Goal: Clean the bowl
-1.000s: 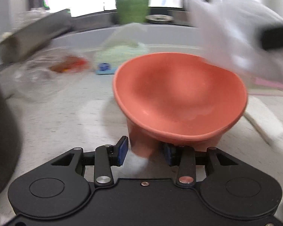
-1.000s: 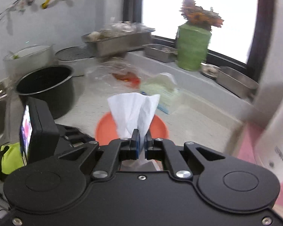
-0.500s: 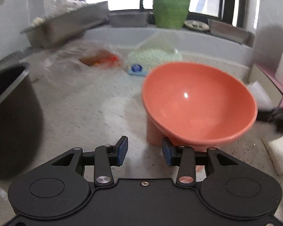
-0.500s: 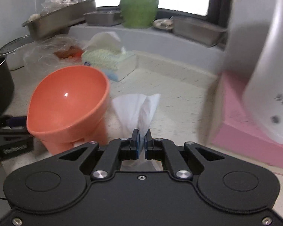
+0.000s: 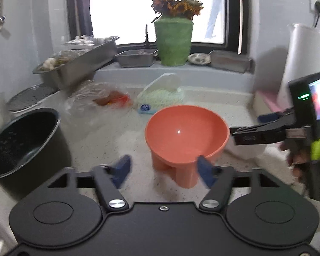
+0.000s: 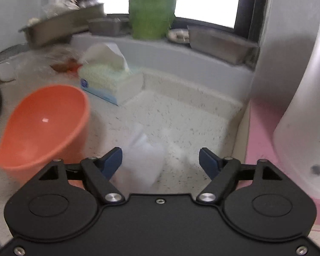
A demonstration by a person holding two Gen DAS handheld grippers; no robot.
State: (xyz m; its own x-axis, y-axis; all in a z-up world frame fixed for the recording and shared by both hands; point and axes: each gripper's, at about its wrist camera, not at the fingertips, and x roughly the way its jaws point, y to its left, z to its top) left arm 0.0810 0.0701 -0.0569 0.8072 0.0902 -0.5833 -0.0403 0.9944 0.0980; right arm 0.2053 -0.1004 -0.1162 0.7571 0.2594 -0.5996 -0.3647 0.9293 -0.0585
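An orange footed bowl (image 5: 185, 136) stands on the speckled counter (image 5: 108, 140), tilted toward me. My left gripper (image 5: 164, 170) is open, its blue fingertips either side of the bowl's foot without touching it. My right gripper (image 6: 160, 160) is open above a white tissue (image 6: 143, 160) lying on the counter just right of the bowl (image 6: 44, 125). The right gripper also shows in the left wrist view (image 5: 266, 132), beside the bowl's right rim.
A tissue box (image 5: 160, 96) lies behind the bowl. A black pot (image 5: 21, 140) stands at the left. A plastic bag (image 5: 100, 98), steel trays (image 5: 79, 64) and a green vase (image 5: 173, 40) are at the back. A white appliance (image 6: 303, 106) on a pink base stands at the right.
Both grippers opened. The left let go of the bowl, which now stands on the counter. The right dropped the tissue beside the bowl. Both pulled back a little.
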